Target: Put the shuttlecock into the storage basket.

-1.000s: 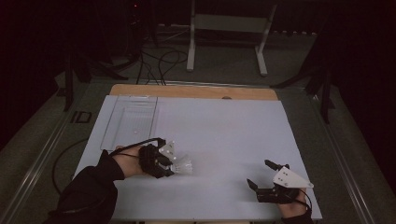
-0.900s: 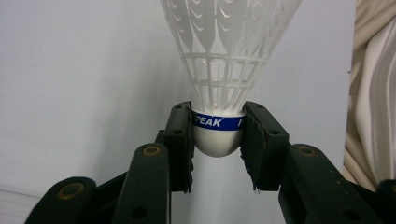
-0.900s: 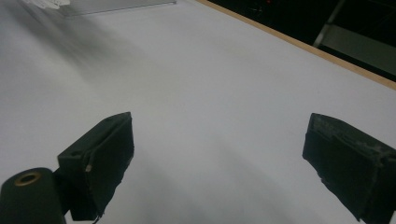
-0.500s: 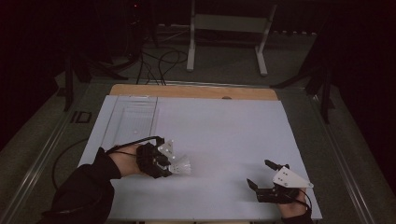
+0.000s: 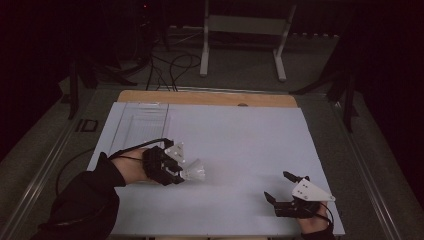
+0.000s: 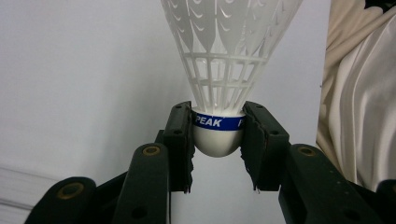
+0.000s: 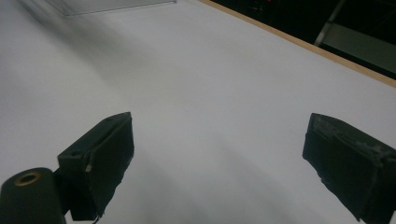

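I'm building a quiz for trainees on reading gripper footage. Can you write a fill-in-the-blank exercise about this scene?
1. The left claw is shut on the rounded white ____ of a white plastic shuttlecock.
2. The band around the shuttlecock's base is coloured ____.
3. The right claw stands ____, with nothing between its jaws.
4. Both claws work over a ____ table sheet.

Missing words: base (cork); blue; open; white
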Motion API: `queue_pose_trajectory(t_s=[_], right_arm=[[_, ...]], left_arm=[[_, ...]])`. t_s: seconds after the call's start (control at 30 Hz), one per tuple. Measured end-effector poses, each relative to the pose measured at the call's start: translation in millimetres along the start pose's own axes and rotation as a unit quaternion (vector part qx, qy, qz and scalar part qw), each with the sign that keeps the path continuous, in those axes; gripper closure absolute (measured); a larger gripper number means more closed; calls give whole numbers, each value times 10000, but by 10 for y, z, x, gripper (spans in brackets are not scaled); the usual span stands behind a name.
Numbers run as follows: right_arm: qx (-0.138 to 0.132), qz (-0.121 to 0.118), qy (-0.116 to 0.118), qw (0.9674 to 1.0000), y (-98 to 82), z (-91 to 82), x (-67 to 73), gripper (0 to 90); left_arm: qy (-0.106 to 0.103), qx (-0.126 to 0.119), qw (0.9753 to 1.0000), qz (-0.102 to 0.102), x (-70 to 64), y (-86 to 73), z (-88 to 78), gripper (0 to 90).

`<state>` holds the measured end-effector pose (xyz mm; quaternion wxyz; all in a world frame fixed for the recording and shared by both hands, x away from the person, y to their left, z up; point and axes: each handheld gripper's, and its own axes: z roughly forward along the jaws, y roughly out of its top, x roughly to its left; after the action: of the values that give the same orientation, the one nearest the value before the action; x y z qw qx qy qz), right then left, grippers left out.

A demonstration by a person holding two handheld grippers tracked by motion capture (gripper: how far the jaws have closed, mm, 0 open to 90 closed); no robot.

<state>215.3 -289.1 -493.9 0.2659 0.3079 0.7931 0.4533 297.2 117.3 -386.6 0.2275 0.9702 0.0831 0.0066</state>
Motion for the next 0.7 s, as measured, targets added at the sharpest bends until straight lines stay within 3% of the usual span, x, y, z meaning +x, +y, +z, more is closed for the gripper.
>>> queue_pose_trajectory(t_s=[0.13,0.2,0.4,0.7], right_arm=[[13,-4,5,10000,0,4,2,88],[18,-19,14,10000,0,8,6,88],[29,-23,5,10000,1,7,8,88],[22,-17,-11,10000,3,4,9,88]], left_arm=[[10,16,10000,5,8,7,-41,657],[37,0,9999,-128,23,5,-136,656],[137,36,9995,-271,30,-6,-248,657],[221,-101,9990,-376,22,-13,-406,657]])
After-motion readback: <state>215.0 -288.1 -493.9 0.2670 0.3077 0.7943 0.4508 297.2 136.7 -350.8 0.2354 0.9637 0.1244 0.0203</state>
